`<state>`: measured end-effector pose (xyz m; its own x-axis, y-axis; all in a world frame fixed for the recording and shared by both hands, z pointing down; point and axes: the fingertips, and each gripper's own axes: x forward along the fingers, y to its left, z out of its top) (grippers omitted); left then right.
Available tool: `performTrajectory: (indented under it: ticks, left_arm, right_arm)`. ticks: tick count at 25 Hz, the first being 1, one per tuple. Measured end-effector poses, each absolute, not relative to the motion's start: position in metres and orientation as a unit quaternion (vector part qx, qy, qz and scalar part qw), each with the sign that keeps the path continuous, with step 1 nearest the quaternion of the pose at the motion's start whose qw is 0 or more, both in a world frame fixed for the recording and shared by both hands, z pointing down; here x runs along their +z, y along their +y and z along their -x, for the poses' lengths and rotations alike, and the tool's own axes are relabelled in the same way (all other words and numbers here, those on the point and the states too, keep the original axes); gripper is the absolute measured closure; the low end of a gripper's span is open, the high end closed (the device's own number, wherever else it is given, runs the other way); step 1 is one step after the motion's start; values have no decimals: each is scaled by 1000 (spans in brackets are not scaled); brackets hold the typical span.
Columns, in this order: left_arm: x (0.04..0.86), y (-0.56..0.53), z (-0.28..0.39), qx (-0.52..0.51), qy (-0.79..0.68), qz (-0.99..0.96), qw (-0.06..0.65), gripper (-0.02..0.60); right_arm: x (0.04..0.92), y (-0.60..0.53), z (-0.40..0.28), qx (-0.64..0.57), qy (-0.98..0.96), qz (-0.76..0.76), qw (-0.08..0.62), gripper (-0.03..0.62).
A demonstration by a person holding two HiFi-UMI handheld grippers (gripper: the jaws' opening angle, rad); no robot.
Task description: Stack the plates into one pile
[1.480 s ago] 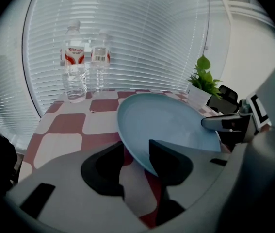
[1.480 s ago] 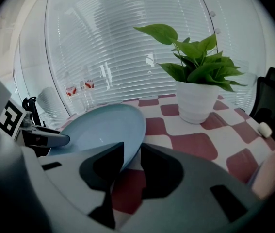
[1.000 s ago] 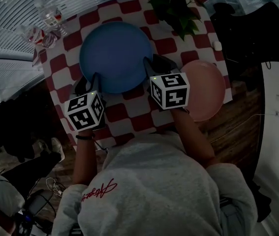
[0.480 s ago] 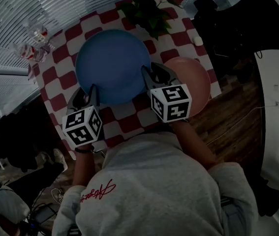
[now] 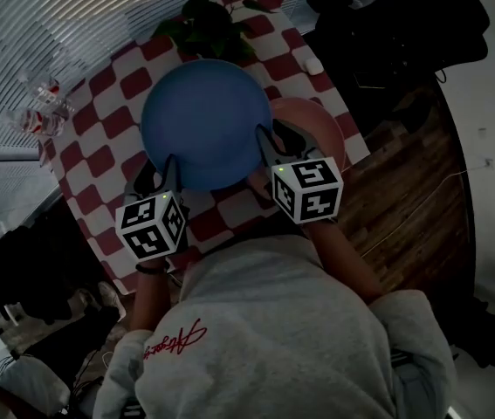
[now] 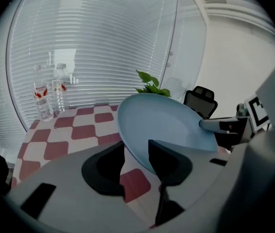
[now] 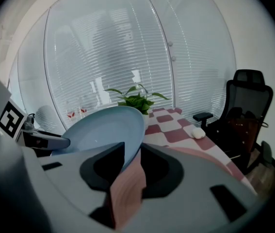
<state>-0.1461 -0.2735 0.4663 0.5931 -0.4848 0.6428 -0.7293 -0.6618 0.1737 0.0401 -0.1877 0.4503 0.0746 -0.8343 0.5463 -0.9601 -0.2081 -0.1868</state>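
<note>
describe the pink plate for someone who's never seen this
Find the red-and-white checked table. At its right edge, next to the blue plate that both hand-held grippers hold, lies the pink plate. It is the only pink one, flat on the cloth and ungripped.

my head view is dim and underexposed. daylight glows through the blinds (image 6: 93,42) in both fisheye-bent gripper views.

The blue plate (image 5: 202,122) looks smooth and faintly glossy, perhaps ceramic; the checked tablecloth (image 5: 94,151) is matt cloth; at four o'clock, wood-grain floor (image 5: 404,195).
</note>
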Motion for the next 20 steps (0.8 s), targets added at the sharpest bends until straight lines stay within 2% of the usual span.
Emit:
performTrajectory:
  ticks: [20]
  left_arm:
    - [481,-207,54,312,-297,-877,210,417]
  right_arm:
    - [466,-103,-122,302,-579,-749,113,487]
